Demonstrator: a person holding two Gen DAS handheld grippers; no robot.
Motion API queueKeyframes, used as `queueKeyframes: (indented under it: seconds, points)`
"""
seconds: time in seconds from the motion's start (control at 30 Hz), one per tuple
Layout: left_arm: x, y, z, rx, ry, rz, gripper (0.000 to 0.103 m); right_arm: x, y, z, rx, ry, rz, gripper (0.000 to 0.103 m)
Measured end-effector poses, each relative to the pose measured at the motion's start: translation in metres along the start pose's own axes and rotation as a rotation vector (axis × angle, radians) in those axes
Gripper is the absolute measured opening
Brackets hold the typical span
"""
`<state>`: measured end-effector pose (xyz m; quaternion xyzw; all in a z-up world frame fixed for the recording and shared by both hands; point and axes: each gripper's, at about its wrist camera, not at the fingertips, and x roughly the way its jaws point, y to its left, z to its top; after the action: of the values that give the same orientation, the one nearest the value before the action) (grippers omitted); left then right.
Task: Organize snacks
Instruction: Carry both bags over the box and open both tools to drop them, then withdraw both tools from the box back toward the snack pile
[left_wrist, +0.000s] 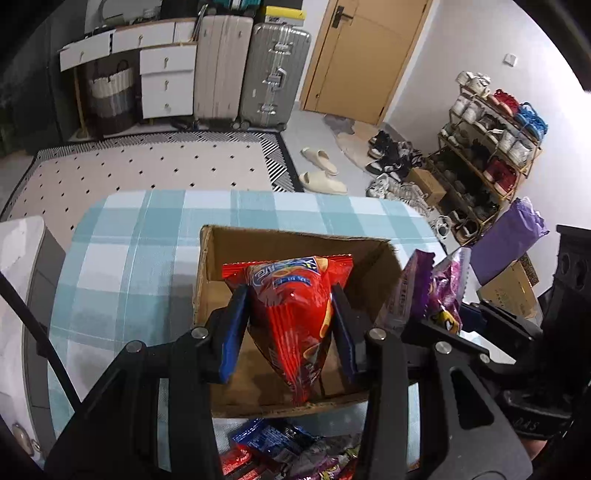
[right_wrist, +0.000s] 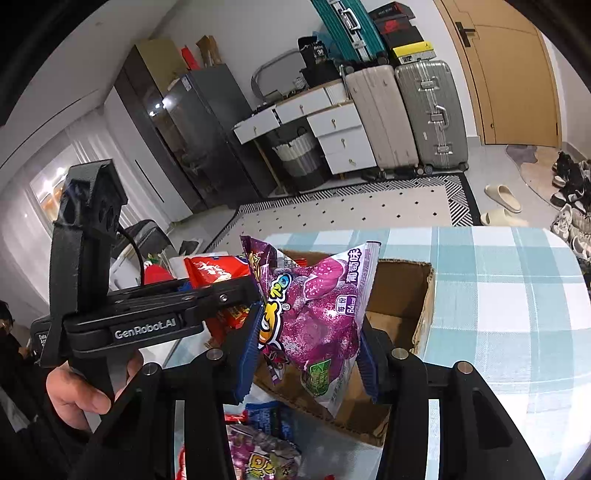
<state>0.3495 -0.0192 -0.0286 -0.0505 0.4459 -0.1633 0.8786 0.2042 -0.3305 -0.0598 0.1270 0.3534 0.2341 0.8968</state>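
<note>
Two snack bags hang over one cardboard box (left_wrist: 295, 243) at once, each pinched in its own tool above a worktop (left_wrist: 129, 240) covered in blue-and-white check cloth. The left tool (left_wrist: 291, 325) is clamped on a red snack bag (left_wrist: 295, 310), its blue pads pressing both flanks while the bag's lower seam dangles inside the box, directly ahead of and below the fingers. Just to its right, the right tool (right_wrist: 308, 350) grips a purple grape-flavour snack bag (right_wrist: 317, 314) by its middle, poised over the box's near wall rather than squarely above the opening.

Crowding looks the likeliest trouble: the two tools sit nearly side by side, and the left tool's body crosses just left of the purple bag in the right wrist view, so a release or a further drop by either could knock the other bag or catch a finger on the neighbouring frame. The purple bag, let go from where it hangs, may strike the box rim and slide out toward the loose pile of snacks (right_wrist: 258, 450) lying beneath the tools on the near side. Both bags are puffy and slick, so a pinch across the belly could slip. The box is light and open; a nudge against its wall might shove it across the cloth.
</note>
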Motion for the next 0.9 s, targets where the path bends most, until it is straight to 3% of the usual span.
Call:
queueKeyframes:
  seconds: [0.3,0.5,0.63,0.77,0.9]
  points:
    - [0.033,0.011,-0.005,-0.023,0.049,0.011,0.04,0.027,-0.005,-0.004,-0.021,0.047,-0.02,0.047]
    - [0.043,0.018,-0.007,-0.057,0.08,0.035,0.04,0.038,-0.009,-0.002,-0.024,0.082,-0.042,0.055]
    - [0.035,0.018,-0.01,-0.062,0.063,0.036,0.045,0.031,-0.01,-0.003,-0.027,0.065,-0.051,0.056]
    - [0.011,0.015,-0.017,-0.054,0.041,0.035,0.048,0.018,-0.01,0.0,-0.028,0.028,-0.045,0.075]
    - [-0.017,0.009,-0.025,-0.039,0.005,0.045,0.056,0.001,-0.001,0.003,-0.045,-0.006,-0.054,0.075]
